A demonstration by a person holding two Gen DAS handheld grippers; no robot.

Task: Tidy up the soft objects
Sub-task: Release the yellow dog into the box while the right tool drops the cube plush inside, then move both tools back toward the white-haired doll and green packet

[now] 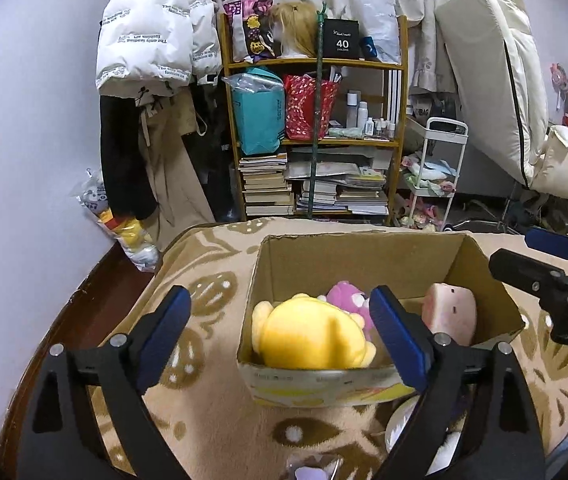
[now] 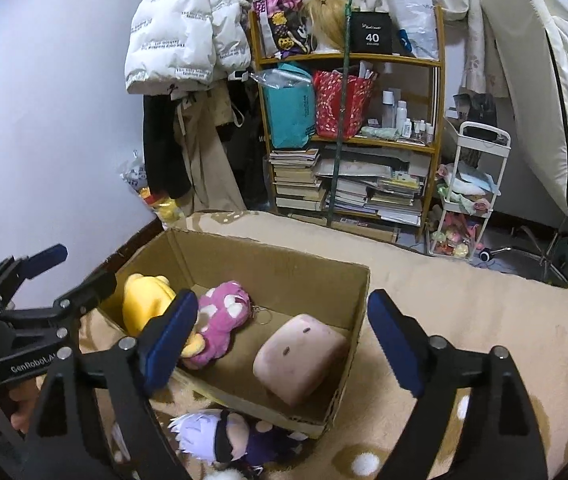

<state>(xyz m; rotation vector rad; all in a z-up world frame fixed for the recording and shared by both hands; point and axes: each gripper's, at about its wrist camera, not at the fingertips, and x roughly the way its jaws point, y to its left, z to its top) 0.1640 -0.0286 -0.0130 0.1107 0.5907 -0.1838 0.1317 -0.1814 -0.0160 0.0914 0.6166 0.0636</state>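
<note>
A cardboard box (image 1: 363, 264) stands open on a bed covered by a beige blanket (image 1: 212, 304) with a brown leaf pattern, not far from the bed's far edge. Inside the box lie three soft toys: a yellow plush (image 1: 311, 336) against the box's left wall, a pink plush with white spots (image 2: 224, 316) touching it in the middle, and a pale pink block-shaped plush (image 2: 299, 356) with two small dark eyes towards the right wall, apart from the other two. Outside the box, just beside its near wall on the blanket, lies a plush doll with white hair (image 2: 224, 436), a black band across its eyes and dark purple clothes. The left claw (image 1: 280, 340) hangs above the near left part of the box with its blue-padded fingers spread wide; the yellow plush shows between them in its own view, but the pads do not press on it. The right claw (image 2: 284, 340) hangs over the near right part of the box, likewise wide open, with the block-shaped plush below the gap and nothing gripped. Each claw shows at the side of the other's view. Beyond the bed's far edge stands a wooden shelf (image 1: 315, 64) crowded with books, bags and bottles, a white puffer jacket (image 1: 144, 36) hanging to its left and a white trolley (image 1: 439, 160) to its right.
</note>
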